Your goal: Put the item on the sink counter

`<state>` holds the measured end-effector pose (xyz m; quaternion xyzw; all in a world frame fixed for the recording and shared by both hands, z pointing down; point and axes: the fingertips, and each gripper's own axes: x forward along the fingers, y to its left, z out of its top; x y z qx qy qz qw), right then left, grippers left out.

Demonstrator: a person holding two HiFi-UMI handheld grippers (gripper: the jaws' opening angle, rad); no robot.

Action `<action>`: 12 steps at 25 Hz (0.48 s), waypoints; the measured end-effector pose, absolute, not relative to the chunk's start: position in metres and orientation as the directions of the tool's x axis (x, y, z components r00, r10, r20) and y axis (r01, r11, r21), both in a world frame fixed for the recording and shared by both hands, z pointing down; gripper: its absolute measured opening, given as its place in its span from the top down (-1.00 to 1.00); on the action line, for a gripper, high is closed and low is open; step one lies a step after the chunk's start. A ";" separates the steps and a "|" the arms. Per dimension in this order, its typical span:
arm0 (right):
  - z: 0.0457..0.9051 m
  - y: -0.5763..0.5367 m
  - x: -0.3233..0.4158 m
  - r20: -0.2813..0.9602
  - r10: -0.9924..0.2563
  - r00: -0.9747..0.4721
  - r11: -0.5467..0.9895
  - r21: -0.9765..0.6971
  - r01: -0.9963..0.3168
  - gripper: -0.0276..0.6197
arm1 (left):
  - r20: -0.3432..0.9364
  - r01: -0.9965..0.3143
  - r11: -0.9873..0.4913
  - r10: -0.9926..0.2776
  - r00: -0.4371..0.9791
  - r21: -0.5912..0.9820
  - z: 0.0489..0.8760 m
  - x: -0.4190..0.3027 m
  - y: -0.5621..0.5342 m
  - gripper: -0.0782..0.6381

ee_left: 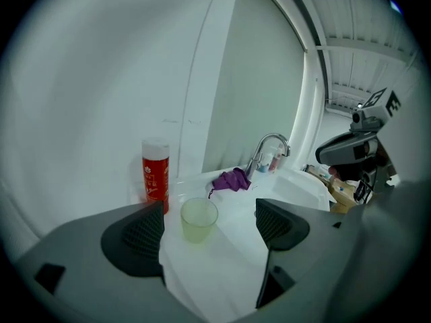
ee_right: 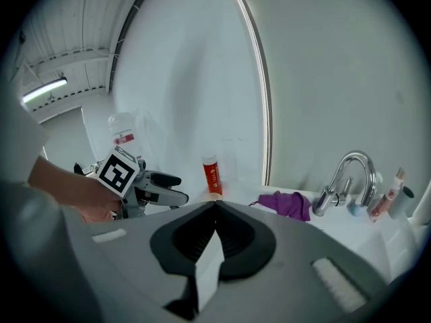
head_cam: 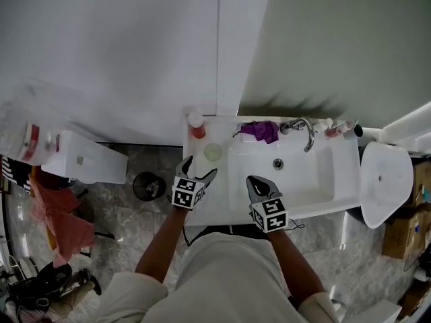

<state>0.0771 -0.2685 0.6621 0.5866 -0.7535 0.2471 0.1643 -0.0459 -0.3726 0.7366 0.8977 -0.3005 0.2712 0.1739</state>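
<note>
Your cup (ee_left: pixel 199 219) stands upright on the glossy white sink counter (ee_left: pixel 217 281), just ahead of your left tongs (head_cam: pixel 201 168), in line with the gap between the jaws and clear of both. It is a small, plain, translucent tumbler, pale yellow-green, narrowing toward its base. Your left tongs are spread wide and hold nothing; your right tongs (ee_right: pixel 214 210) are clenched tip to tip, empty. Past the left jaw stands a red tube (ee_left: pixel 155 173) with a white cap, its white print too small to read. Farther ahead, to the right, a crumpled purple cloth (ee_left: pixel 231 179) lies by the curved chrome faucet (ee_left: pixel 269 150)
</note>
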 end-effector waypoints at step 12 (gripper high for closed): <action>0.627 -0.245 0.079 0.483 -0.809 -0.336 0.260 -0.220 -0.940 0.88 | 0.513 -0.698 -0.700 -0.548 0.661 0.152 0.668 -0.064 -0.332 -0.40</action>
